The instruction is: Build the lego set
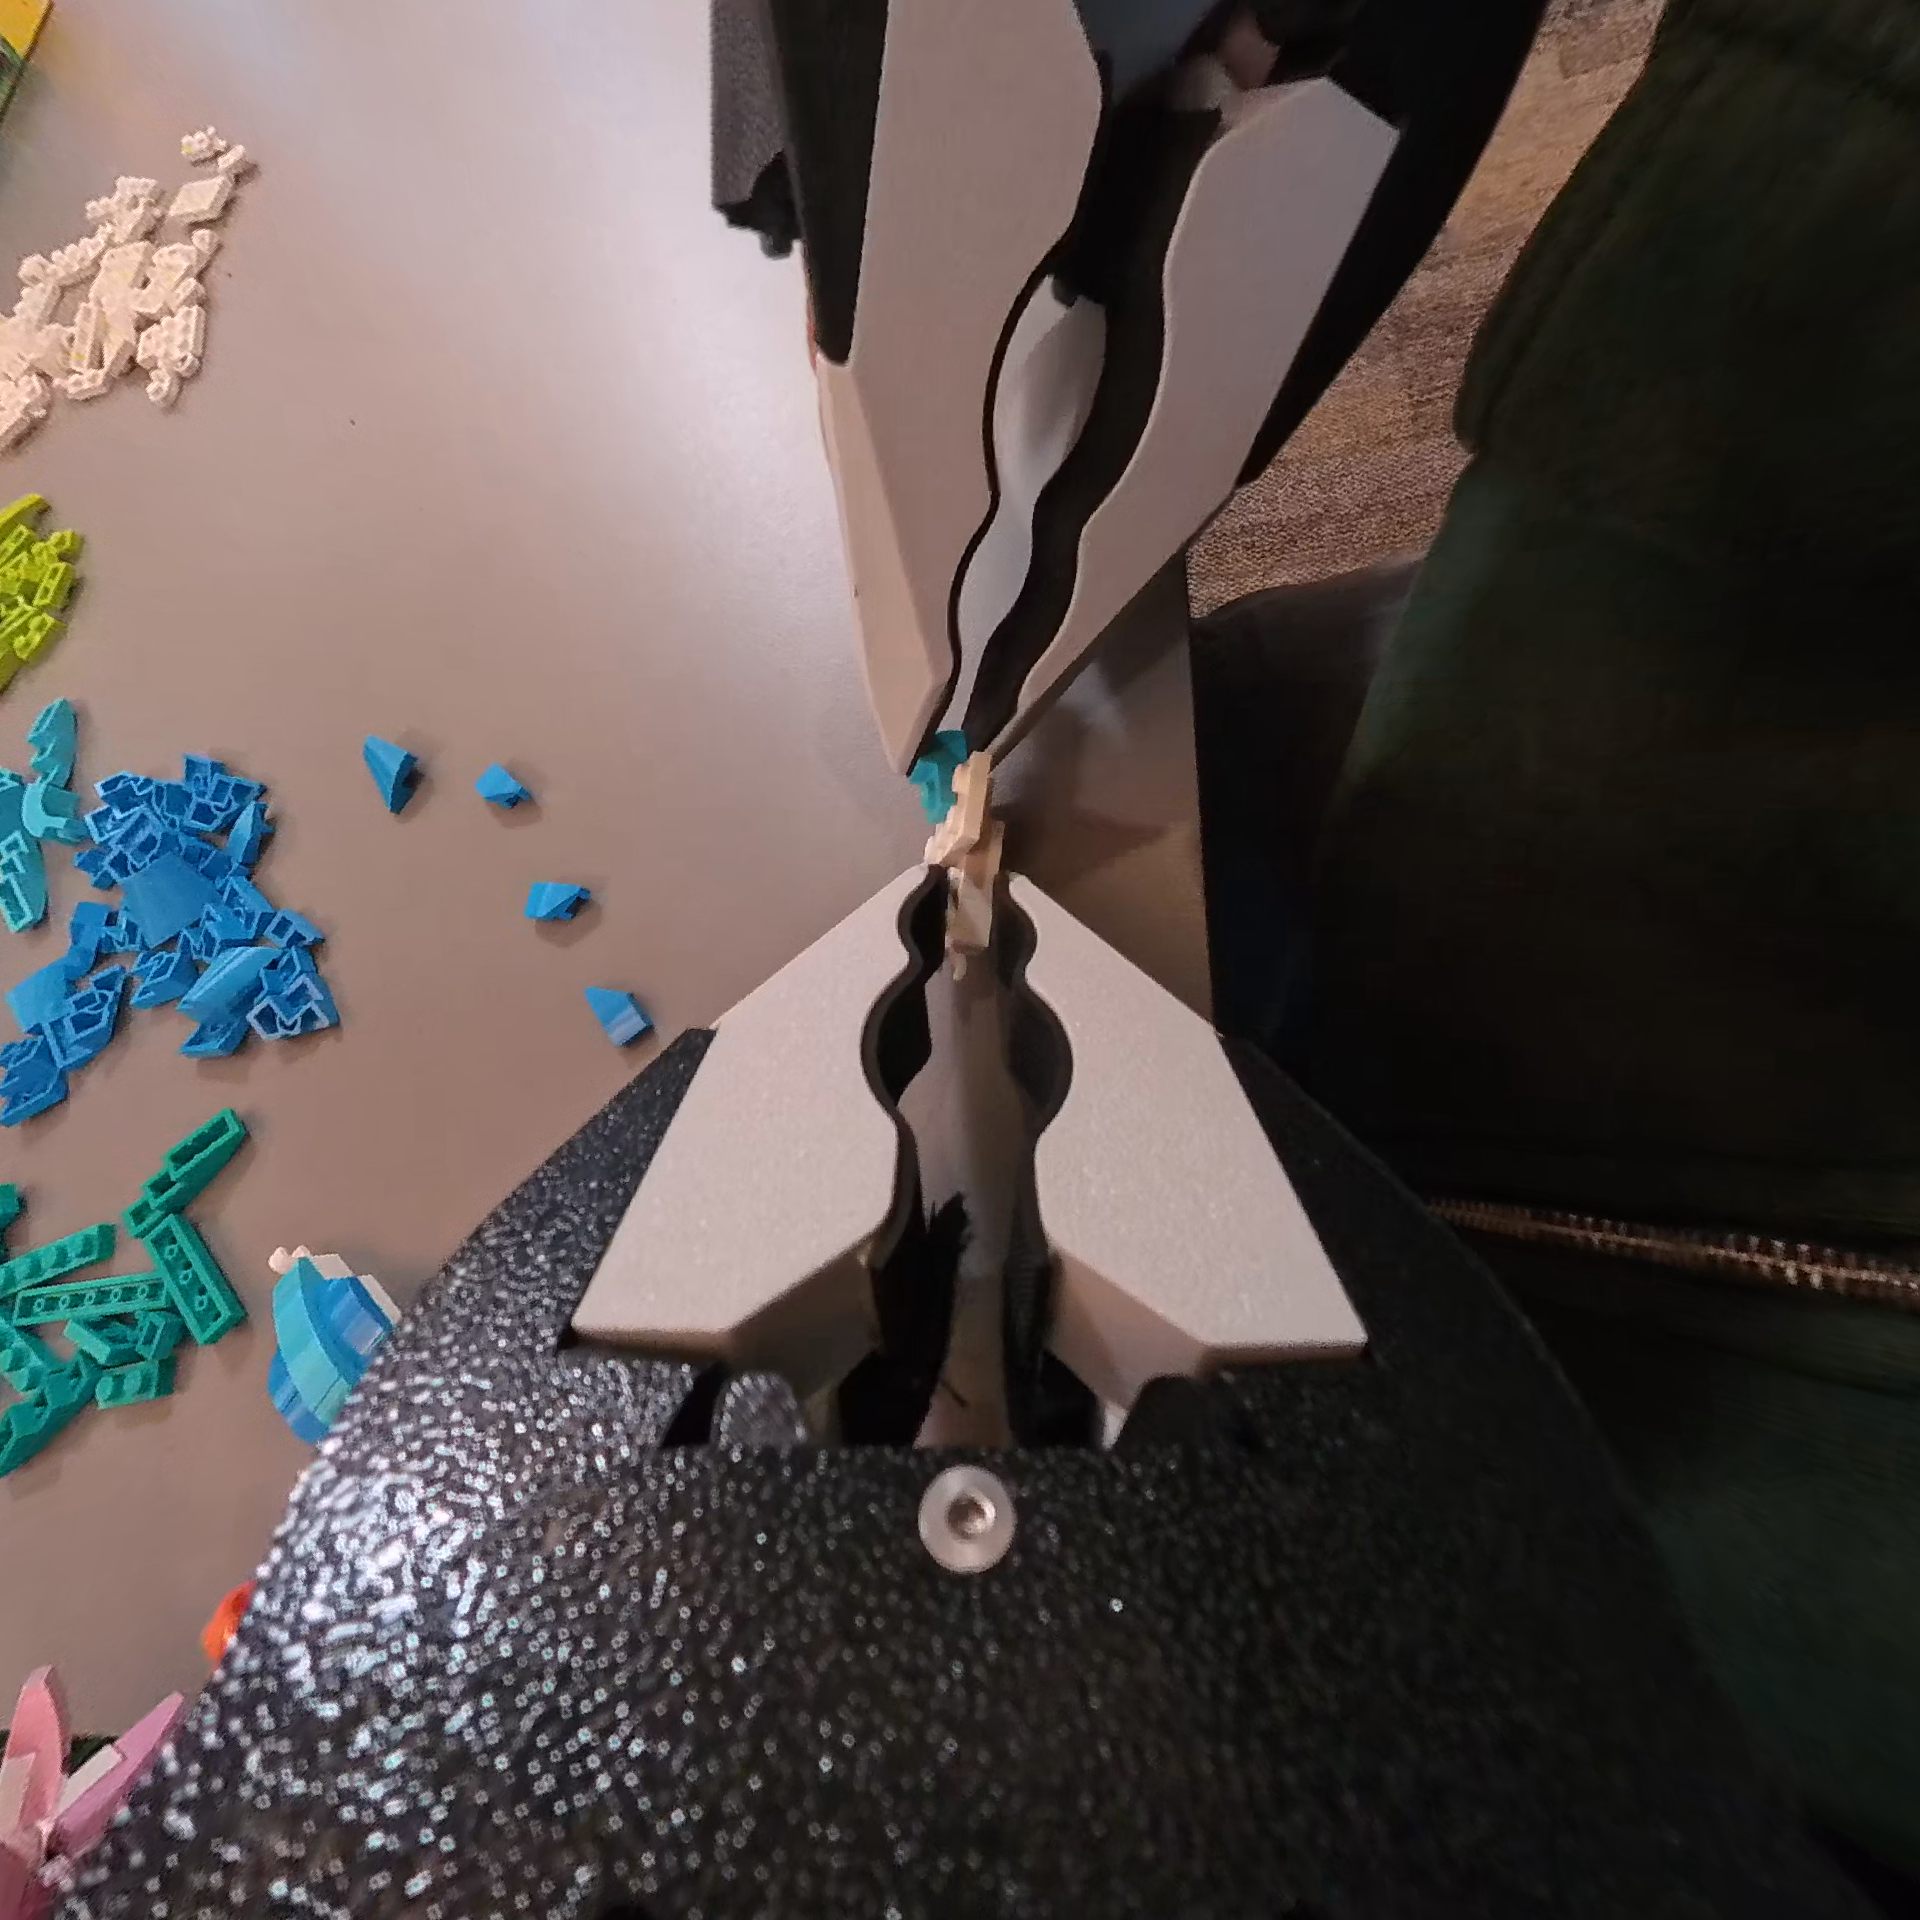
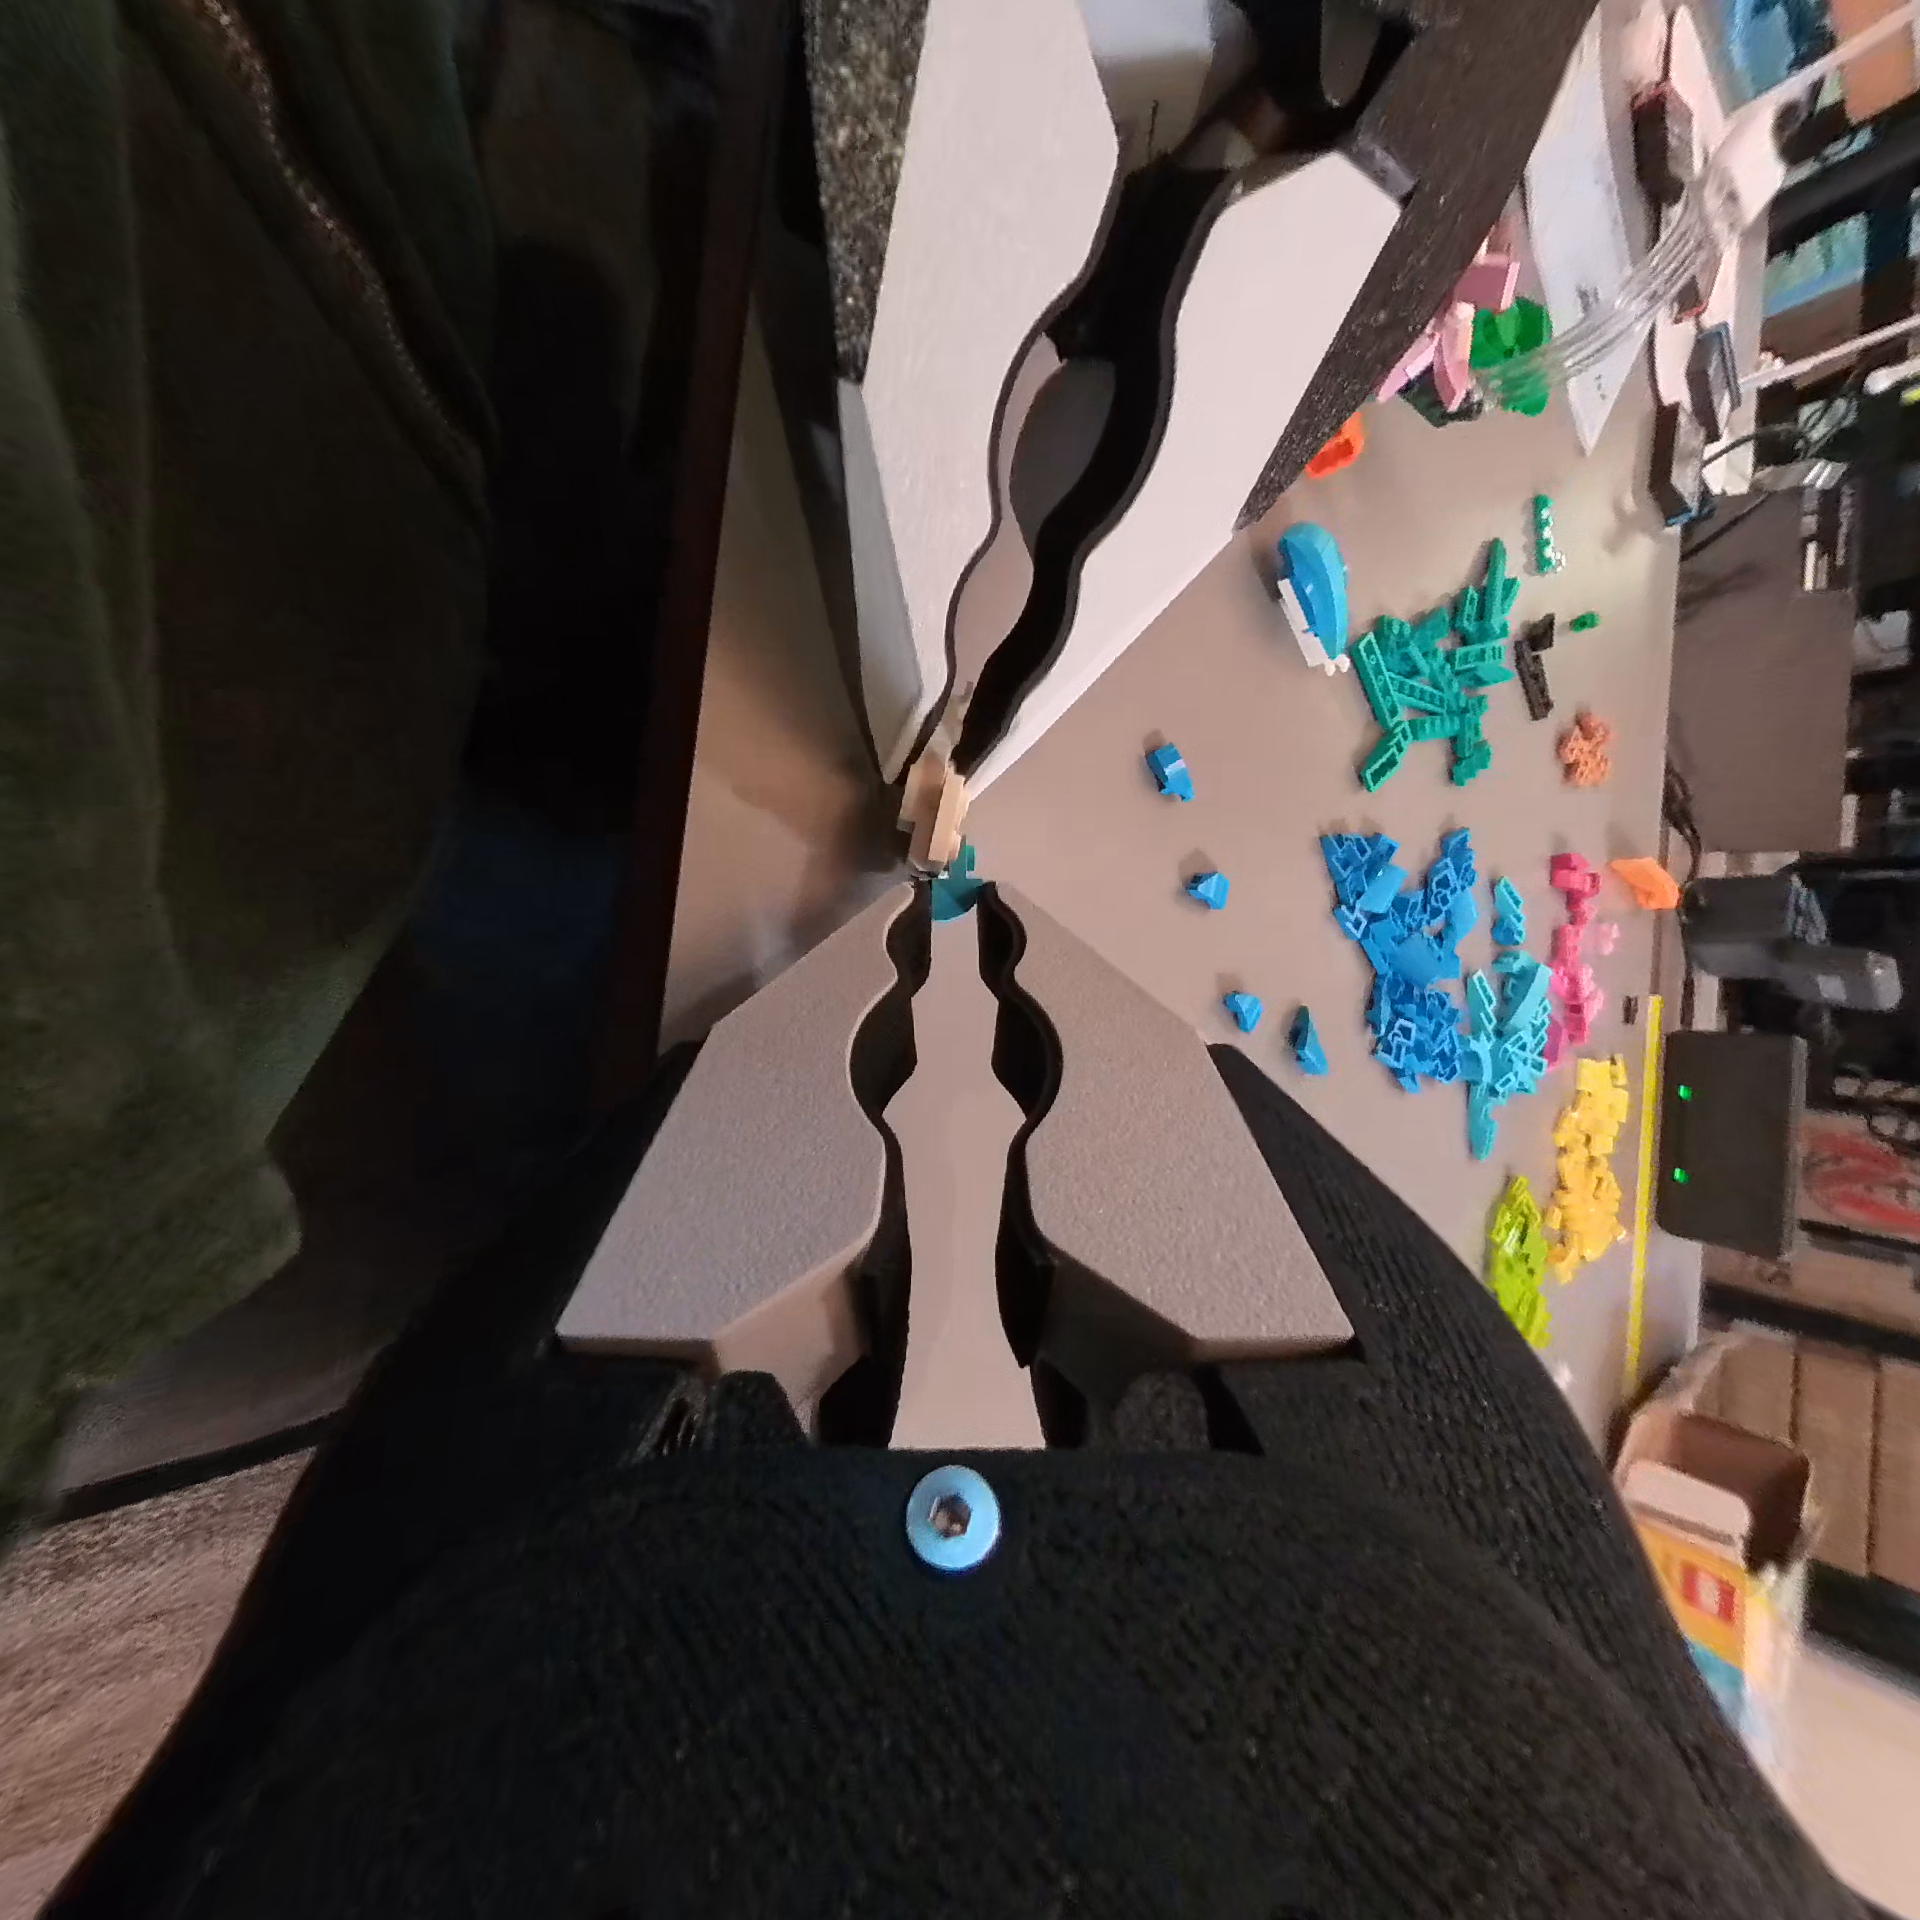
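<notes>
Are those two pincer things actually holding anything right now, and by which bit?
Yes. The left gripper pinches a small tan piece by its lower end. The right gripper pinches a small teal piece at its fingertips. The two pieces meet in mid-air.

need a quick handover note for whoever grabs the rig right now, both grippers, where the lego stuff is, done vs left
Left gripper: shut on the tan piece, held in the air near the table edge.
Right gripper: shut on the teal piece, tip to tip with the left; teal piece touches the tan piece.
Whether the two are fully clicked together cannot be told.
On the table: blue pile, green bricks, white pile, a small built blue-and-white model.
Left: seat this joint, then work through the sorted piles.
</notes>
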Demonstrator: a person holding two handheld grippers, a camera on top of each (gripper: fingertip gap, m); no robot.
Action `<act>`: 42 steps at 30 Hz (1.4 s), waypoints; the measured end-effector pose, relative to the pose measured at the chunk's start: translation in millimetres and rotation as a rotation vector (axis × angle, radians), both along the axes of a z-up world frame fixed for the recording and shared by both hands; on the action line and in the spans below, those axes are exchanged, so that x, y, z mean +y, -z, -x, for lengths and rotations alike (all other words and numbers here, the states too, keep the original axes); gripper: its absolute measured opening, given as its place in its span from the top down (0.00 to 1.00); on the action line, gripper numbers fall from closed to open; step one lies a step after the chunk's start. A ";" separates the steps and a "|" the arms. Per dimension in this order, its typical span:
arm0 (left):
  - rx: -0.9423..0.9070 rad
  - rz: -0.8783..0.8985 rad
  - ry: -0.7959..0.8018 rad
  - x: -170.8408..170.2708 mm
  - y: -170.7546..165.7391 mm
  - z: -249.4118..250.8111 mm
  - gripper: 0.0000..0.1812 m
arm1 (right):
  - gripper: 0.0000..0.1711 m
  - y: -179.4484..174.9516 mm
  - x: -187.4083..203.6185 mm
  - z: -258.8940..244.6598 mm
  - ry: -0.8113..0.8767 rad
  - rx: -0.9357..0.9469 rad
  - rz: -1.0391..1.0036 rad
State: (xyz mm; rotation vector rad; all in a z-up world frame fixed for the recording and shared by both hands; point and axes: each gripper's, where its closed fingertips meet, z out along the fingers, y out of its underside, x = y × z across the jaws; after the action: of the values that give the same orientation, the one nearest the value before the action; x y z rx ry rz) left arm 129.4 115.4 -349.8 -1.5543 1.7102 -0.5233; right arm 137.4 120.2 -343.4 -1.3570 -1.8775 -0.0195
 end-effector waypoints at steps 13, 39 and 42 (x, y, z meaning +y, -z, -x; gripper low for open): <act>0.006 0.005 -0.018 -2.4 0.1 -0.8 0.97 | 0.91 2.3 -6.7 -2.4 0.110 0.032 0.050; 0.035 -0.029 -0.035 -1.5 -0.1 0.7 0.97 | 0.94 0.5 -1.7 -0.8 0.261 0.072 0.116; 0.042 -0.041 -0.032 -1.7 0.2 0.8 0.97 | 0.94 0.6 -2.0 -1.0 0.248 0.047 0.104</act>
State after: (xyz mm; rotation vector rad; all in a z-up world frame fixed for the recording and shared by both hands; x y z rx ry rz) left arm 128.6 113.7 -350.0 -1.5710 1.7137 -0.4400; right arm 138.4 118.2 -344.0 -1.6410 -1.6809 -0.0157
